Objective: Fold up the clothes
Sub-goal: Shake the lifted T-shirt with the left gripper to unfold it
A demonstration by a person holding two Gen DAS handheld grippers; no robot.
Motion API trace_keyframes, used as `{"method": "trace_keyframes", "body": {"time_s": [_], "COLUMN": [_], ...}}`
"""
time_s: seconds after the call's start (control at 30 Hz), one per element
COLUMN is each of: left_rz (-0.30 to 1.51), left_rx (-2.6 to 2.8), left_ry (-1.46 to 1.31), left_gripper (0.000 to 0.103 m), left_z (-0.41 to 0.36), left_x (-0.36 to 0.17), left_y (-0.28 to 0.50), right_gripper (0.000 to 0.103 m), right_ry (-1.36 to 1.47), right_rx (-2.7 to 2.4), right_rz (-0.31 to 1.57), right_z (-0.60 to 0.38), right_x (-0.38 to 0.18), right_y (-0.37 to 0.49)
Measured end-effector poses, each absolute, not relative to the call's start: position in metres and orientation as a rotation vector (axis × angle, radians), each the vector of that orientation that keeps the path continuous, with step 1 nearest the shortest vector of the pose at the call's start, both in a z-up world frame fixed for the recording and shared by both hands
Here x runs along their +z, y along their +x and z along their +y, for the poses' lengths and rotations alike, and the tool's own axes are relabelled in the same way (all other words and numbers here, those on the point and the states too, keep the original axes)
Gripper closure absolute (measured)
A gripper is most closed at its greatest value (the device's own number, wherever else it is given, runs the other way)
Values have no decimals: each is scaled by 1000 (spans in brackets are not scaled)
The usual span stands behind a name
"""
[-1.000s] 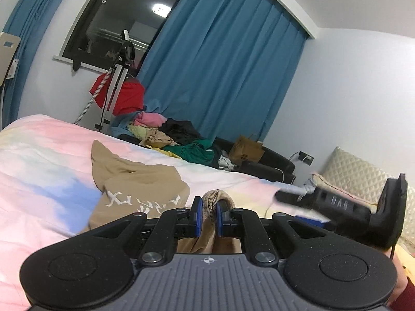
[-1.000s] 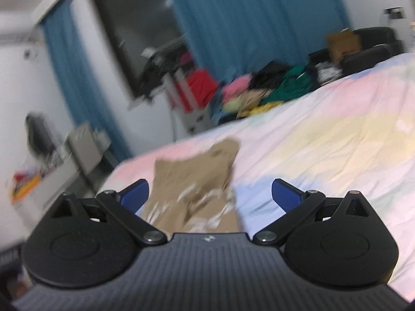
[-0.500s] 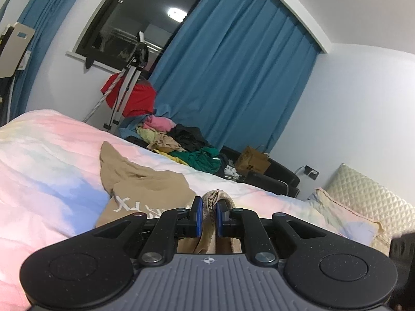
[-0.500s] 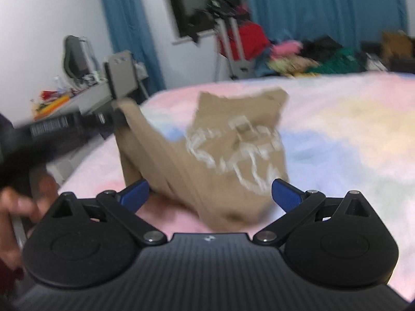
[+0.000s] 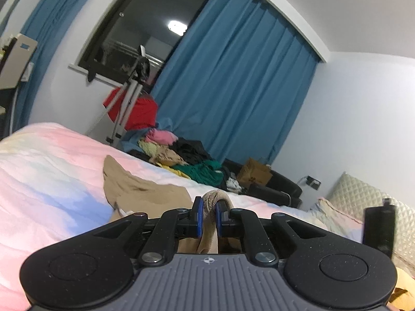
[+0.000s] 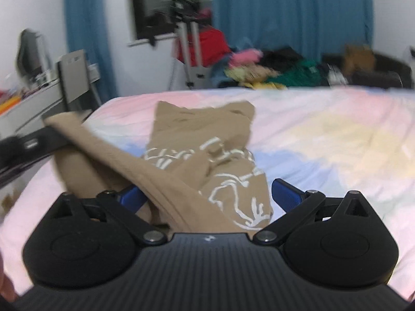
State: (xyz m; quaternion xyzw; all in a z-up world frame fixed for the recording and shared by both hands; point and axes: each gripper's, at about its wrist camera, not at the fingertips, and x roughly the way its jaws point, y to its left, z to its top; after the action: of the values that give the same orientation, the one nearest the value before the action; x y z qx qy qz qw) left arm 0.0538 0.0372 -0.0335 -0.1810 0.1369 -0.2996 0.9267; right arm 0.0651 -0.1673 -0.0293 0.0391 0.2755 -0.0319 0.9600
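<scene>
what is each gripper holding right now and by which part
Left gripper pinches the tan sweatshirt by a ribbed cuff. Right gripper is open, holding nothing.

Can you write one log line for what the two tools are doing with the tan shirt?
left tool: shut on tan shirt cuff | right tool: open, around shirt | bed: shirt partly lifted

The left gripper [image 5: 207, 211] is clamped tight — its blue pads pinch a ribbed edge of the tan garment [image 5: 145, 191], held raised above the bed. The right gripper [image 6: 207, 194] has its jaws spread wide — tan cloth lies between them, ungripped.
</scene>
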Motion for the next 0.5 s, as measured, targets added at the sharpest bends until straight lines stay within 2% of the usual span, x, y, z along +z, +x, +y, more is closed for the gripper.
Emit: {"method": "trace_keyframes", "body": {"time_s": [0.2,0.37,0.5], "left_rz": [206,196,179], "left_rx": [-529,-580,-626], "left_ry": [-428,-421,-346], "left_gripper": [94,94,94], "left_z": [54,53,41], "left_x": [-24,-16,-12], "left_y": [46,37,26], "right_gripper": [0,0,0], "right_ry": [42,1,11], "right_rx": [-136,-177,-206], "right_rz": [610,519,373], "right_z": [-194,-229,-242], "right_x": [-33,-8,16], "right_y": [74,59,42]}}
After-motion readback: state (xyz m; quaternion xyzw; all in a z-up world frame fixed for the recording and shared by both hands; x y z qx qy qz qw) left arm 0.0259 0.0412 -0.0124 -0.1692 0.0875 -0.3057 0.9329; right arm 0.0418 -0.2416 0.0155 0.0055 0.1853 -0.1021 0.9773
